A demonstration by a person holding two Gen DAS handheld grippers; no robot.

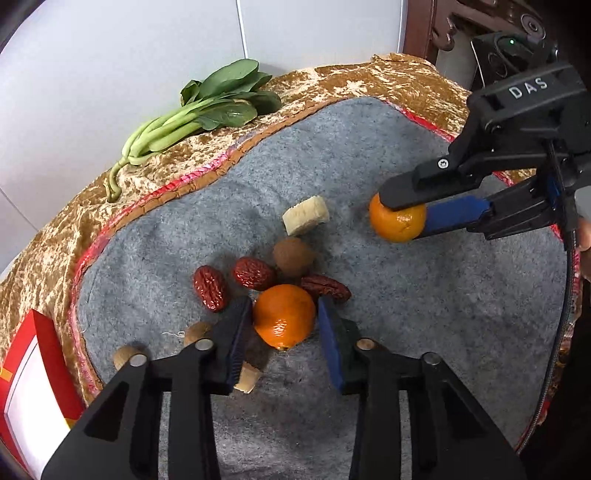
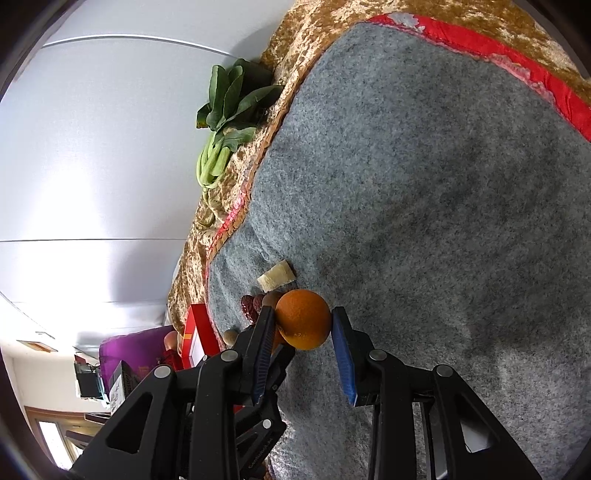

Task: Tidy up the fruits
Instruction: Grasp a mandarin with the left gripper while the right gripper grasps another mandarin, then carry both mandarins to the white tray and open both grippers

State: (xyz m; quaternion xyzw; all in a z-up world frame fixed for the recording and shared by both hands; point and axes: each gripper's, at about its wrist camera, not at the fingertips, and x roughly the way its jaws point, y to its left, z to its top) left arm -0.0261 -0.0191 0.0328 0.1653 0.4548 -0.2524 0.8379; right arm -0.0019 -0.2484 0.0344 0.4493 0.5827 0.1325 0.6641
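An orange point(image 1: 284, 326) lies on the grey felt mat point(image 1: 424, 332) between the pads of my left gripper point(image 1: 283, 306), which touch both its sides. Close behind it sit three red dates point(image 1: 210, 288), a brown round fruit point(image 1: 293, 256) and a pale cut piece point(image 1: 306, 215). A second orange point(image 1: 400, 225) is at the right, with my right gripper point(image 1: 403, 216) shut on it. In the right wrist view that orange point(image 2: 303, 326) fills the gap of the right gripper point(image 2: 303, 314). I cannot tell whether it rests on the mat or hangs just above it.
Leafy greens point(image 1: 207, 107) lie on the gold cloth point(image 1: 66, 236) by the white wall. A red and white box point(image 1: 29, 369) stands at the left edge. Two small brown nuts point(image 1: 197, 332) and a pale chunk point(image 1: 249, 376) lie beside my left finger. A dark wooden chair point(image 1: 461, 22) stands behind.
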